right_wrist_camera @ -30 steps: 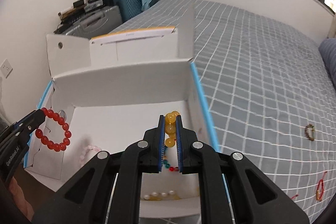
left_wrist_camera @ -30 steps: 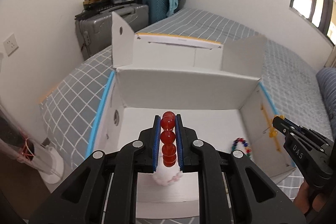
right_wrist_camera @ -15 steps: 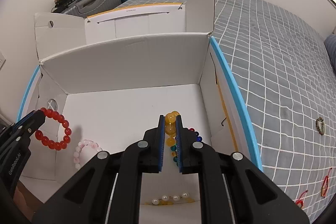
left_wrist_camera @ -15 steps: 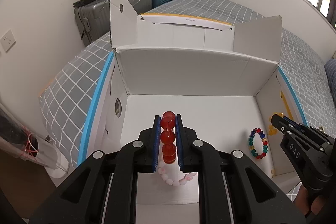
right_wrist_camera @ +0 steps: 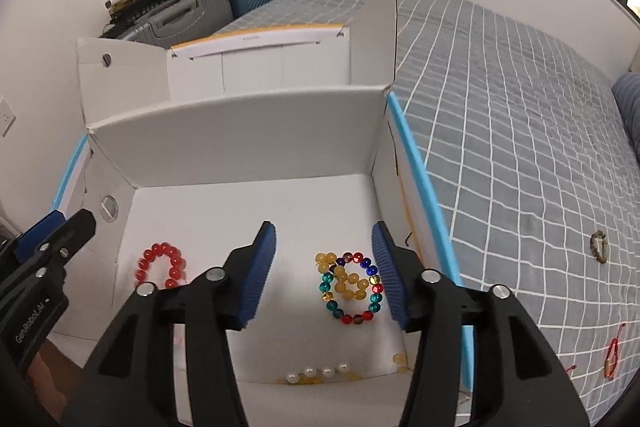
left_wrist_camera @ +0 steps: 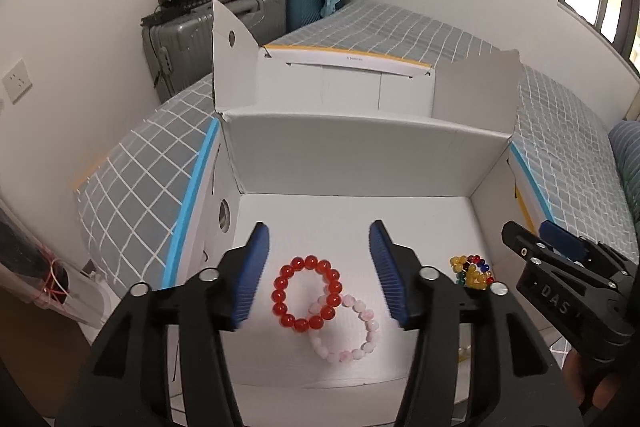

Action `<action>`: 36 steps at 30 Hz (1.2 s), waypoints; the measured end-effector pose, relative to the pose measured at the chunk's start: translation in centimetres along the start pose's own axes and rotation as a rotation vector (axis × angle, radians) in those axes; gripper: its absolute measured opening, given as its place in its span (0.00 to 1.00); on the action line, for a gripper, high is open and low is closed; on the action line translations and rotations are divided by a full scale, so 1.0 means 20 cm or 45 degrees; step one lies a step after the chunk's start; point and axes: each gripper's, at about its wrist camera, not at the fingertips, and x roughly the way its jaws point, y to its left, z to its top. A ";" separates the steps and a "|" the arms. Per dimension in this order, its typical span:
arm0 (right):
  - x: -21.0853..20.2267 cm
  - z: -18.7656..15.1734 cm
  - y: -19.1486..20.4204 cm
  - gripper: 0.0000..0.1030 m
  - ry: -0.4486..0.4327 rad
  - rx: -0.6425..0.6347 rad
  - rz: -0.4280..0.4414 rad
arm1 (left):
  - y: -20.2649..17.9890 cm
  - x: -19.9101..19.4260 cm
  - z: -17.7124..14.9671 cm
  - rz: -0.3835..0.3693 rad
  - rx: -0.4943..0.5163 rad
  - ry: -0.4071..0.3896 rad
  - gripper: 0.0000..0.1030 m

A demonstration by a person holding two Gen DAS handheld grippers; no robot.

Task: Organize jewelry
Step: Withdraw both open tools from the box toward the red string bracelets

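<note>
Both grippers (left gripper (left_wrist_camera: pixel 318 269), right gripper (right_wrist_camera: pixel 324 269)) gape wide, holding nothing.

At about four o'clock in the left wrist view, the black body of the right gripper (left_wrist_camera: pixel 558 243) carries raised letters reading "DAS". At about eight o'clock in the right wrist view, the left gripper (right_wrist_camera: pixel 56 227) bears the pale word "GenRobot.AI" along its side. A tiny dark print sits on the white box (left_wrist_camera: pixel 360 131) lid at twelve o'clock, too small to read.
</note>
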 end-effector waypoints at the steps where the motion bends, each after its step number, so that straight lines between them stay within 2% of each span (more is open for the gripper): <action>1: -0.02 0.00 -0.01 0.61 -0.014 0.001 -0.003 | 0.00 -0.01 0.00 0.001 -0.001 -0.006 0.59; 3: -0.07 0.01 -0.03 0.69 -0.051 0.011 -0.018 | -0.01 -0.02 0.00 0.007 0.002 -0.017 0.66; 6: -0.12 0.01 -0.08 0.80 -0.082 0.041 -0.001 | -0.04 -0.03 0.00 0.008 0.007 -0.021 0.69; 11: -0.22 0.01 -0.18 0.89 -0.131 0.061 -0.030 | -0.13 -0.05 0.01 -0.022 0.049 -0.047 0.79; 13: -0.25 0.01 -0.26 0.90 -0.141 0.080 -0.047 | -0.17 -0.07 0.01 -0.025 0.058 -0.063 0.83; 24: -0.37 -0.05 -0.65 0.90 -0.135 0.186 -0.121 | -0.43 -0.08 0.01 -0.036 0.142 -0.056 0.88; 36: -0.43 -0.10 -1.04 0.90 -0.122 0.222 -0.245 | -0.80 -0.10 0.01 -0.135 0.218 -0.082 0.94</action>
